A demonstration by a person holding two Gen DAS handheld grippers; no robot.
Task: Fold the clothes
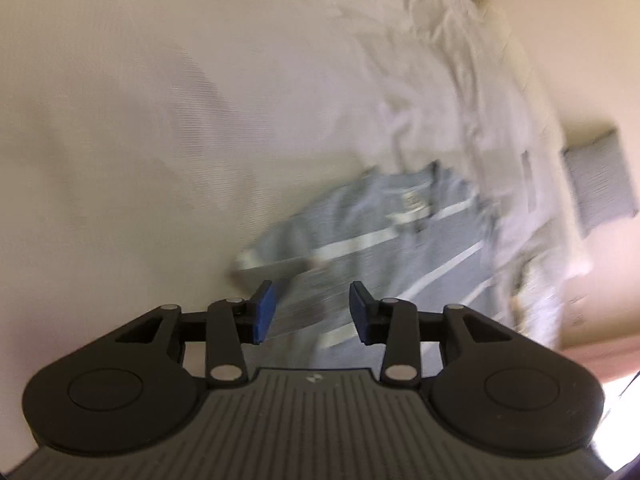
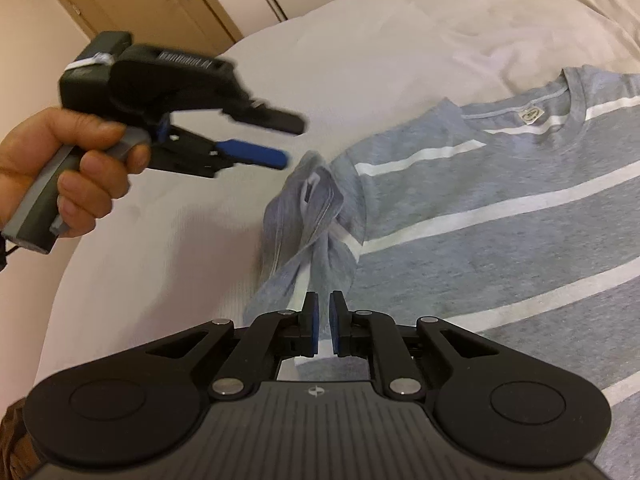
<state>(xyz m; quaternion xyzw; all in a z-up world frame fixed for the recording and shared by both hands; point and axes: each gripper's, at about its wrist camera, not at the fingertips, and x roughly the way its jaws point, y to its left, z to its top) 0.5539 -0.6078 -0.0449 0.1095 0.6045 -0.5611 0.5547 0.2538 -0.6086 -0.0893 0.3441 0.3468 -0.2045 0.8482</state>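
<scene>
— Blue-padded fingers [image 1: 266, 312] of the left gripper [image 1: 312, 312] stand wide apart, nothing between them. Beyond?

— Blurred, a grey striped T-shirt [image 1: 376, 236] lies on the bed [image 1: 140, 120].

— And the right view?

— Right gripper [image 2: 324, 326] is nearly closed, pinching the T-shirt's twisted sleeve [image 2: 308, 220]; the shirt spreads rightward over the white sheet, the hand-held left gripper hovering spread beside the sleeve.
</scene>
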